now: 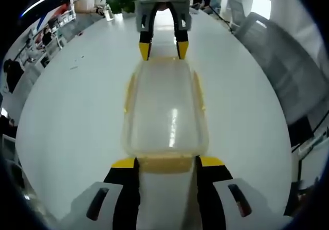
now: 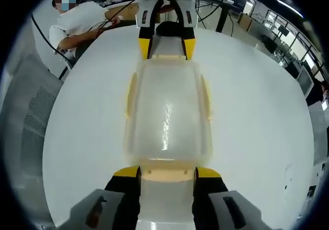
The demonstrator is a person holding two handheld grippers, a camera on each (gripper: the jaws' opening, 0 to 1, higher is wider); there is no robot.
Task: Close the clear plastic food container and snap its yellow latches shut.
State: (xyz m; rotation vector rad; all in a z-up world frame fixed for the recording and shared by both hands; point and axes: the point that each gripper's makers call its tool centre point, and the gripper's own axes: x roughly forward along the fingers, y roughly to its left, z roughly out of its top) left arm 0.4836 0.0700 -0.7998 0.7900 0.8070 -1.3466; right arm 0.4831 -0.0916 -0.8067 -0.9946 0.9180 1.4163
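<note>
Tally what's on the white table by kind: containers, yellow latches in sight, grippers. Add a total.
Container: 1
Yellow latches: 4, near end, far end, two long sides
Grippers: 2, left gripper and right gripper, one at each end
Total: 7

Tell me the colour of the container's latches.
Pale yellow latches on the clear container; right gripper view shows them best.

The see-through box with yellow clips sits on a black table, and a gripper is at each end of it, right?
Not quite: the table is white, not black, as the left gripper view shows. The rest holds: the clear box has yellow clips, with the left gripper and right gripper at opposite ends.
</note>
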